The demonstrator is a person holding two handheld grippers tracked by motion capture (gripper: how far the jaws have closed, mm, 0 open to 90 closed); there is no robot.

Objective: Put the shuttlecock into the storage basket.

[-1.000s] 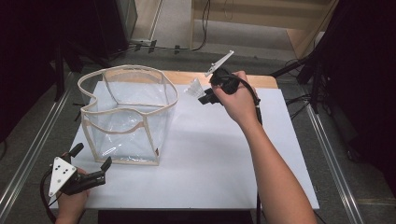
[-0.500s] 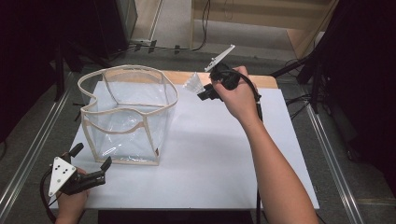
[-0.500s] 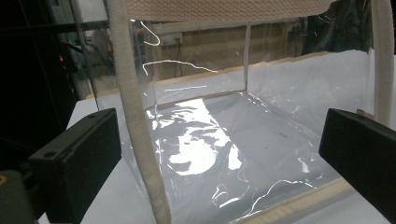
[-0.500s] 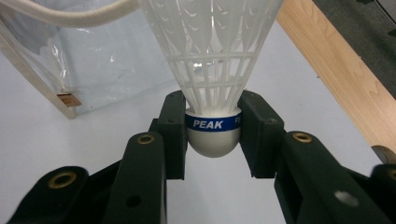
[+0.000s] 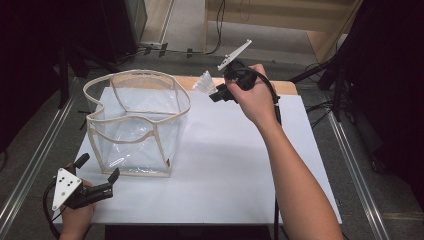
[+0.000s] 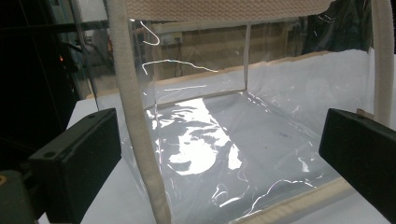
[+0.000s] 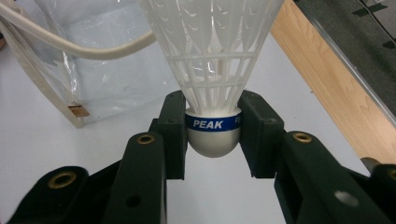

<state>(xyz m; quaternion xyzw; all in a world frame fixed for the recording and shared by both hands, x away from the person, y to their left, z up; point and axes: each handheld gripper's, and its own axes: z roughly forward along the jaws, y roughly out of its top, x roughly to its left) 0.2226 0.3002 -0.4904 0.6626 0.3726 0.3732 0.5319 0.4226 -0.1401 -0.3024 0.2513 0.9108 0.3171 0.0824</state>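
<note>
Right tool (image 7: 213,135) clamped on shuttlecock (image 7: 212,70) cork, left tool (image 5: 95,175) wide open

Right gripper (image 5: 214,92): lifted a little and shifted slightly left, toward the bag (image 5: 137,122).
Shuttlecock (image 5: 204,82): raised with it, now nearer the bag's far right rim.

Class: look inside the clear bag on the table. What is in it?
The clear bag looks empty: its see-through walls show just its glossy floor. The shuttlecock is outside, clamped in the right gripper.
</note>
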